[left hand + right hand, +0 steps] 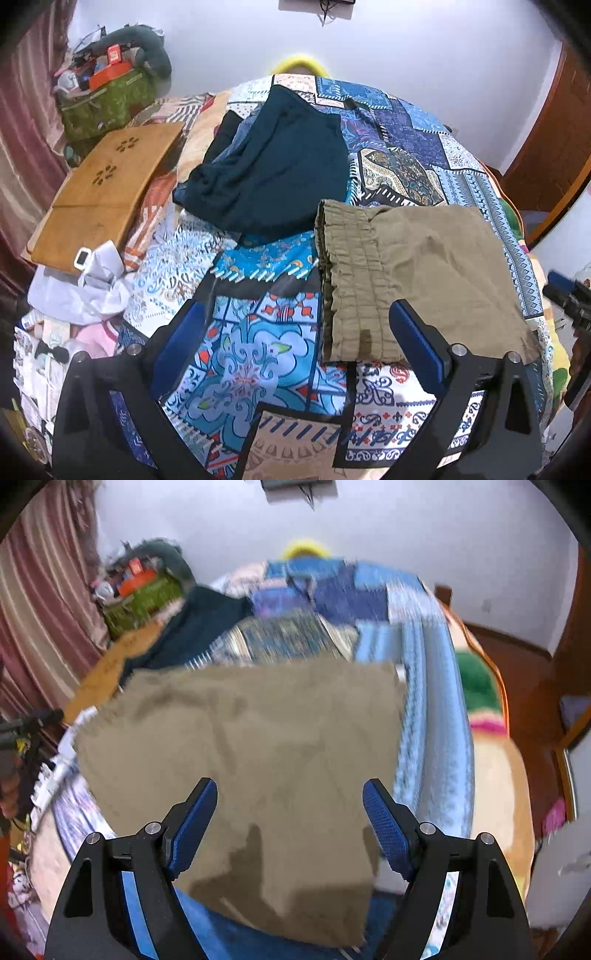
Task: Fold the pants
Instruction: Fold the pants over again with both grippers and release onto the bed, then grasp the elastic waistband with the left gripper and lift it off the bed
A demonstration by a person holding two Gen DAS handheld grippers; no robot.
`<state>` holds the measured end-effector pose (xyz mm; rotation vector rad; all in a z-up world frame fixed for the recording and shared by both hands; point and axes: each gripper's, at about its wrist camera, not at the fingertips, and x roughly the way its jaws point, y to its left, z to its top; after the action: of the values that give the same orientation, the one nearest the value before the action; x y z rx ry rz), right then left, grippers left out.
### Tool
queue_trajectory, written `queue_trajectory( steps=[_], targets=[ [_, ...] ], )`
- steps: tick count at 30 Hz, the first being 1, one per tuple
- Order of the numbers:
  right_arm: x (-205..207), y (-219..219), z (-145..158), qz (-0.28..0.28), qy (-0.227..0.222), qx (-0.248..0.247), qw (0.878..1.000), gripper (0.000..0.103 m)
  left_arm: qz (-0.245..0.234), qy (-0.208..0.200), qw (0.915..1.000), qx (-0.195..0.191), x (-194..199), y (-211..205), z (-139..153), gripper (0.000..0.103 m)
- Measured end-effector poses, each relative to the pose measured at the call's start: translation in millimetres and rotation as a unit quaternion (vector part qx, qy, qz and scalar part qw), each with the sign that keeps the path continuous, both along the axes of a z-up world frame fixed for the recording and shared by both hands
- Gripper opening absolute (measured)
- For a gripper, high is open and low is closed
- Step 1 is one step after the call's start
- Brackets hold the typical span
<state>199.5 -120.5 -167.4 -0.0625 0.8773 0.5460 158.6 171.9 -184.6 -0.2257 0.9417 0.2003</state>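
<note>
The olive-khaki pants (424, 269) lie folded flat on the patterned bedspread (258, 362), with the gathered elastic waistband (343, 280) at their left side. My left gripper (295, 328) hovers open above the bed; the waistband's near corner shows between its blue fingers, and the pads touch nothing. In the right wrist view, which is motion-blurred, the pants (258, 746) fill the middle. My right gripper (290, 808) stands open over their near edge, holding nothing. The right gripper's tip (565, 295) also shows at the left view's right edge.
A dark teal garment (273, 162) lies crumpled further up the bed. A wooden lap table (99, 195) sits at the left, a green bag (107, 99) piled with clutter behind it, and white cloth (92, 288) in front. A wooden door (554, 147) stands at the right.
</note>
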Motion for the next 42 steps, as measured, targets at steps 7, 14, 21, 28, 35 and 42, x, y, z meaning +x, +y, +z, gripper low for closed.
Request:
queue_trajectory(
  steps=[7,14,21,28,35,42],
  targets=[
    [5.3,45.9,0.2,0.025,-0.025,0.019,0.999,0.078,-0.01,0.023,0.9982,-0.055,-10.1,-7.1,-21.8,0.101],
    [5.1,76.6,-37.7,0.051,-0.005,-0.028,0.998,0.078,-0.034,0.051,0.9851,-0.161,-11.7,-15.6,-47.9,0.101],
    [-6.5,78.5,-57.2,0.067,0.016,-0.048,0.996,0.078,-0.034,0.05,0.9691,-0.239,2.2,-9.4,-60.9,0.101],
    [-4.2,78.0,-59.3,0.063,0.033,-0.037,0.997,0.078,-0.047,0.046,0.9553,-0.288,26.3,-11.8,-63.7,0.101],
    [-4.6,77.2,-60.4,0.061,0.039,-0.032,0.997,0.078,-0.019,0.032,0.9551,-0.294,41.1,-4.8,-59.3,0.084],
    [-4.8,77.7,-60.3,0.061,0.04,-0.032,0.997,0.078,-0.009,-0.003,0.9446,-0.328,31.4,5.5,-44.0,0.074]
  ],
)
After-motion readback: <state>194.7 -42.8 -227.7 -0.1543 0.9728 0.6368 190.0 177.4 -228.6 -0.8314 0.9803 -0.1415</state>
